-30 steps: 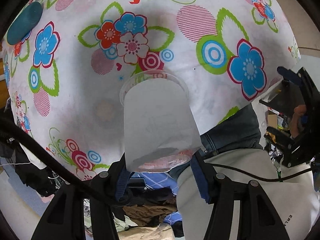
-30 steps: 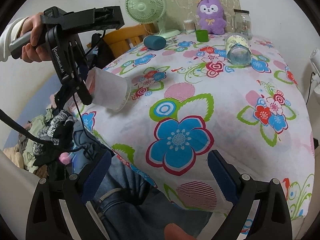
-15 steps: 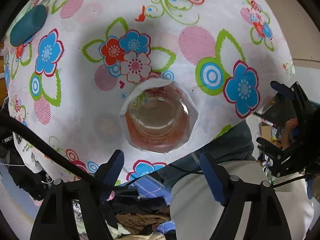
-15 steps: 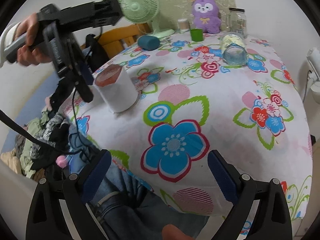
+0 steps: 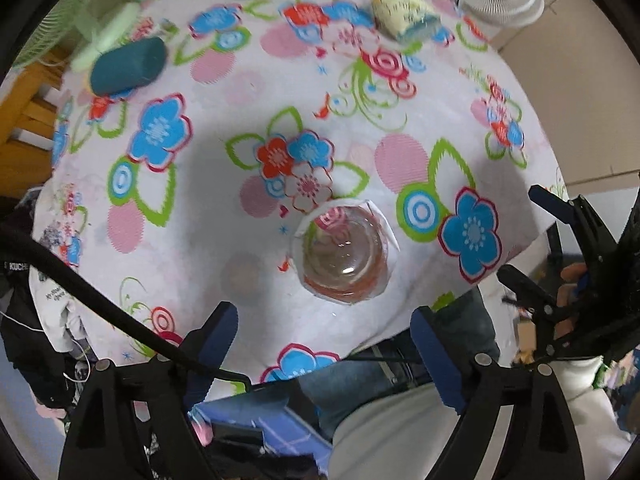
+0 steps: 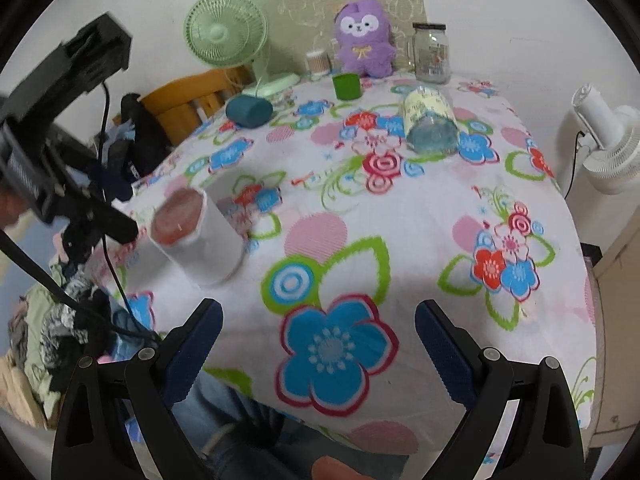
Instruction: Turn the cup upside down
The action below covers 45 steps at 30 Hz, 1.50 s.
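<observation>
a white cloth printed with bright flowers (image 6: 400, 220) is covering the table, and a pale wall is standing behind it. the translucent plastic cup (image 5: 345, 256), a tapered cylinder wrapped in white, is sitting near the table's front edge with its reddish base (image 6: 178, 222) facing up. the left gripper (image 5: 324, 344) is hovering above it with its blue-padded jaws spread wide, gripping nothing. the right gripper (image 6: 318, 336) is likewise gaping and empty. a glass jar (image 6: 430, 128) is lying on its side farther back.

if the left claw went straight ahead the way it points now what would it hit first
Most likely the upturned cup standing on the floral tablecloth: it sits just ahead of the open left claw, though depth is hard to judge.
</observation>
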Available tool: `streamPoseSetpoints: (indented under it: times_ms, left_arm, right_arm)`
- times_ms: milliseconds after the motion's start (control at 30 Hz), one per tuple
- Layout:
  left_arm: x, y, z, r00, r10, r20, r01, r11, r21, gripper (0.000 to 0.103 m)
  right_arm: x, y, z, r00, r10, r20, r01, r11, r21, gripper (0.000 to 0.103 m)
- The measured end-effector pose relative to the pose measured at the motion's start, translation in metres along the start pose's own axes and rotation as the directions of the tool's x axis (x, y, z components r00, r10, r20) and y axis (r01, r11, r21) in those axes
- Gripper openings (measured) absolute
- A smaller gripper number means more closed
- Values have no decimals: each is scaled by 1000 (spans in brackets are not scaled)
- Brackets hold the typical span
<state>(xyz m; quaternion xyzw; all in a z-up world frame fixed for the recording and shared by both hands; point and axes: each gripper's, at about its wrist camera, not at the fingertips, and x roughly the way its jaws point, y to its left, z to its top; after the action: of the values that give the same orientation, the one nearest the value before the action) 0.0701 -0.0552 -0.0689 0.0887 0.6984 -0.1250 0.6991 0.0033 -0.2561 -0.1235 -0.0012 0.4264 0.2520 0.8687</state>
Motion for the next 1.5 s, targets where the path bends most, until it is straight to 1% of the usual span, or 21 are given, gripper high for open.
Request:
streamPoseSetpoints:
  times_ms: [133, 267, 333, 433, 600, 800, 933, 1100, 1200, 1233, 1267, 1433, 1500]
  left_arm:
    - [-8, 5, -7, 996, 21, 85, -19, 1000, -24, 90]
    - [-18, 16, -11, 984, 33, 173, -21, 997, -68, 90]
    - [-24, 20, -14, 973, 39, 227, -17, 995, -95, 90]
    - [-29, 25, -17, 957, 50, 287, -16, 993, -118, 90]
    - [-31, 28, -27, 932, 66, 356, -16, 990, -141, 91]
    - [-33, 34, -40, 903, 34, 429, 44, 984, -171, 91]
    - [-36, 33, -46, 884, 30, 466, 64, 981, -184, 91]
    - [-41, 30, -55, 853, 30, 522, 82, 978, -190, 92]
    - [-43, 30, -60, 824, 41, 566, 89, 976, -200, 93]
    - [-43, 30, -63, 807, 55, 587, 85, 974, -208, 93]
    - [-42, 31, -65, 796, 64, 602, 85, 973, -216, 93]
    - [-41, 37, -76, 756, 95, 647, 106, 958, -265, 94]
    - [-40, 38, -81, 736, 114, 667, 107, 954, -281, 94]
  right_arm:
    - [-8, 11, 13, 1000, -10, 28, 10, 1000, -7, 98]
    - [-15, 22, 23, 998, -32, 56, 34, 999, -26, 98]
    - [-19, 29, 28, 997, -38, 70, 41, 998, -38, 98]
    - [-24, 38, 33, 995, -45, 88, 49, 998, -46, 98]
    - [-34, 53, 39, 991, -66, 121, 75, 994, -75, 98]
    - [-48, 72, 45, 983, -90, 159, 109, 987, -119, 98]
    - [-58, 84, 47, 977, -105, 184, 132, 981, -140, 98]
    - [-69, 90, 50, 966, -135, 219, 170, 974, -149, 98]
    - [-74, 92, 52, 964, -132, 231, 168, 975, -145, 98]
    - [-75, 93, 52, 962, -134, 236, 171, 974, -146, 98]
    - [-75, 95, 52, 961, -138, 240, 176, 973, -148, 98]
    - [-75, 102, 50, 955, -149, 255, 193, 969, -155, 98]
    - [-76, 105, 48, 950, -154, 273, 200, 968, -151, 98]
